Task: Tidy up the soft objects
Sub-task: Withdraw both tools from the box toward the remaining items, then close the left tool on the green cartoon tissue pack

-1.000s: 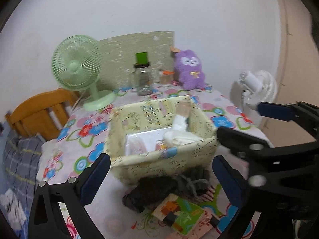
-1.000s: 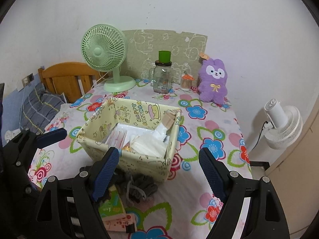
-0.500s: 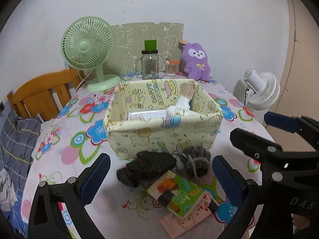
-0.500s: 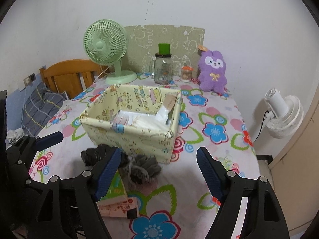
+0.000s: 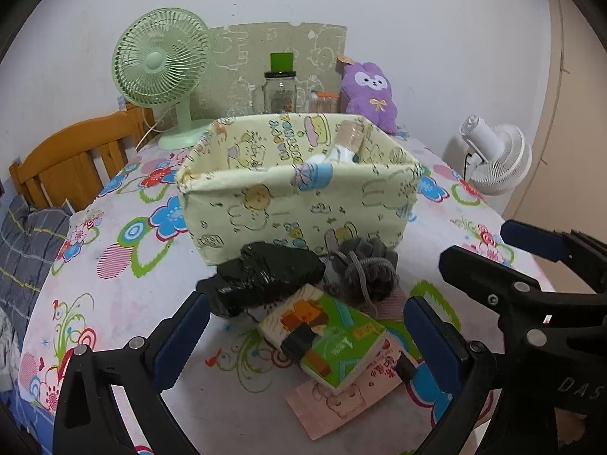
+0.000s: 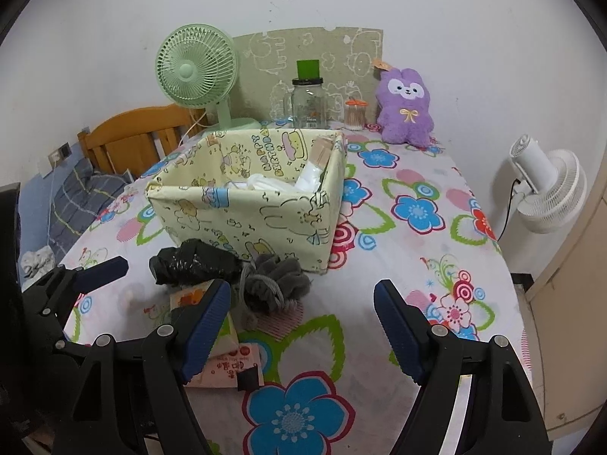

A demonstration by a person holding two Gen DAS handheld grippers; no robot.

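Note:
A yellow cartoon-print fabric basket (image 5: 299,204) (image 6: 246,204) stands mid-table with white soft items (image 6: 265,182) inside. In front of it lie a black crinkly bundle (image 5: 265,273) (image 6: 193,261) and a grey knitted piece (image 5: 364,269) (image 6: 277,280). A green tissue pack (image 5: 330,341) rests on a pink packet (image 5: 341,398). My left gripper (image 5: 307,345) is open, its pads either side of the tissue pack and above it. My right gripper (image 6: 301,328) is open over bare tablecloth, just right of the grey piece, holding nothing.
At the back stand a green desk fan (image 6: 197,72), a glass jar with a green lid (image 6: 308,102), a small toothpick jar (image 6: 355,113) and a purple plush (image 6: 406,106). A wooden chair (image 5: 72,155) is at the left, a white fan (image 6: 546,193) beyond the table's right edge.
Both grippers have sunk toward the table and come closer to the pile in front of the basket. Nothing was grasped; the objects lie as before.

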